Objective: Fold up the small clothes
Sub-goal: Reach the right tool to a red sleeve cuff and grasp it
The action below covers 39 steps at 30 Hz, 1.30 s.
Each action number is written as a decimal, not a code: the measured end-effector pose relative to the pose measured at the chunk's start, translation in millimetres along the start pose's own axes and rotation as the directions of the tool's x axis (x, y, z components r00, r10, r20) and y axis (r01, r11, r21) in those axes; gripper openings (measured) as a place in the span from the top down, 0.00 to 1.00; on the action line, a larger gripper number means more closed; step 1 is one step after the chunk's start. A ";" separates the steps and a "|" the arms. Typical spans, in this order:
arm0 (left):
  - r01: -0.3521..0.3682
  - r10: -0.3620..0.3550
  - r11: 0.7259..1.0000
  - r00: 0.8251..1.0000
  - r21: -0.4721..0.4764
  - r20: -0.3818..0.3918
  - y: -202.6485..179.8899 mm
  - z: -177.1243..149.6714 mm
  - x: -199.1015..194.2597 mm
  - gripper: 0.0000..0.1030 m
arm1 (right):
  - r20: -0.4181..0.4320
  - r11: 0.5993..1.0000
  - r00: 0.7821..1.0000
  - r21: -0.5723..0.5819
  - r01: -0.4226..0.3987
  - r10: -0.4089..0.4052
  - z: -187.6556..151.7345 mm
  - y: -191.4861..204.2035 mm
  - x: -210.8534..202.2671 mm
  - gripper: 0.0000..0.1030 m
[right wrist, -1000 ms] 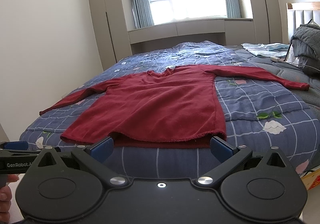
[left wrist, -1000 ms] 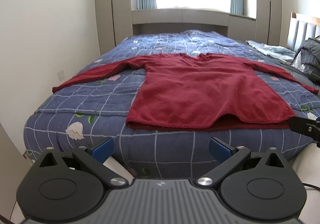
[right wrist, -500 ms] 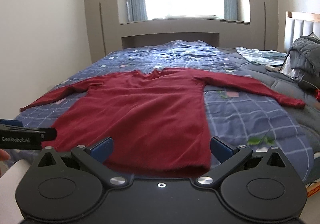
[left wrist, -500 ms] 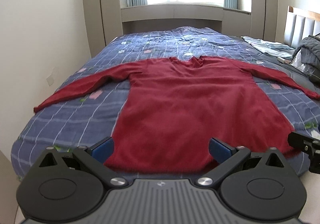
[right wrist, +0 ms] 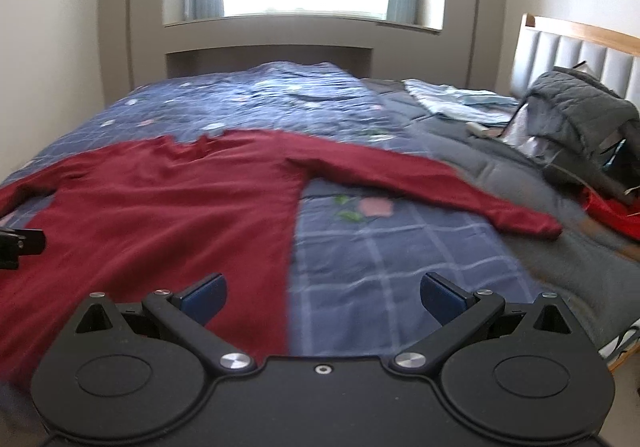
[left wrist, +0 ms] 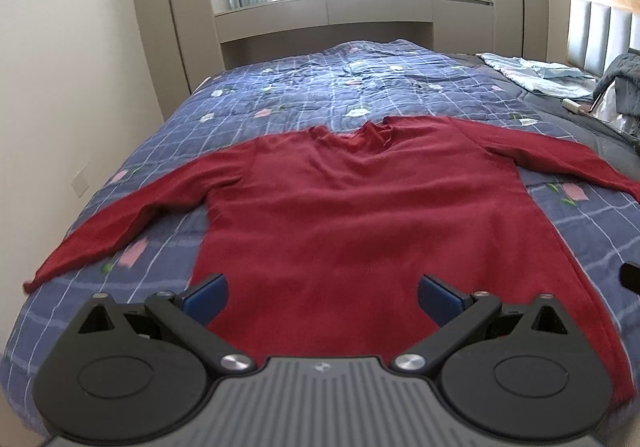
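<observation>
We see dark red long-sleeved sweater (left wrist: 360,215) flat on blue checked quilt (left wrist: 304,87), front up, both sleeves spread wide (neckline toward window), hem at near bed edge, unfolded.

My left gripper (left wrist: 322,297): black linkage arms, blue pads (left wrist: 206,295) on the fingertips, two silver pivot screws, round black discs at either side, grey ribbed housing with a small emblem at centre. My right gripper (right wrist: 322,297): same black arms, blue pads (right wrist: 442,297) and silver screws; housing plain black with a small ringed dot.
</observation>
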<state>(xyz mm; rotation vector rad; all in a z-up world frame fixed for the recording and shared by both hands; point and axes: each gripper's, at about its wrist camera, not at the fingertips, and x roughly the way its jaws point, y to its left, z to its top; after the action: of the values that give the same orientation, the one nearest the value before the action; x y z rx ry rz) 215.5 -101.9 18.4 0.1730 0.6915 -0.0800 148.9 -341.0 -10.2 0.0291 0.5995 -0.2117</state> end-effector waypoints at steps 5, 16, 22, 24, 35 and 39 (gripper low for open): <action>-0.001 0.001 1.000 1.000 0.006 0.005 -25.0 32.0 31.2 0.00 | -0.001 0.998 0.998 0.006 0.057 -0.057 14.9 -28.9 36.4 0.00; 0.034 -0.036 0.999 0.997 0.030 0.068 -91.9 98.1 123.6 0.00 | 0.008 0.987 0.996 0.136 0.089 -0.090 24.4 -101.6 104.6 0.00; 0.061 -0.062 0.998 0.997 0.010 0.042 -112.6 106.3 181.0 0.00 | 0.014 0.936 0.997 0.345 0.064 -0.074 25.8 -161.8 137.5 0.00; 0.071 -0.071 0.997 0.997 0.009 0.019 -115.6 102.5 194.5 0.00 | -0.001 0.911 0.995 0.402 0.096 -0.105 26.1 -181.6 147.7 0.00; 0.124 -0.125 0.992 0.991 -0.040 -0.043 -107.6 89.0 213.3 0.00 | -0.093 0.662 0.973 0.719 0.212 -0.211 29.5 -279.3 187.8 0.20; 0.130 -0.132 0.991 0.989 -0.032 -0.069 -103.0 97.2 210.3 0.00 | -0.125 0.581 0.952 0.768 0.270 -0.278 29.2 -296.0 196.8 0.48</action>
<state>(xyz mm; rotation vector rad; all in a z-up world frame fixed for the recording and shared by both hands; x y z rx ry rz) 424.5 -224.5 -56.3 0.1043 0.7747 -0.1913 262.5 -670.3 -86.7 0.7999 0.4576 -0.7786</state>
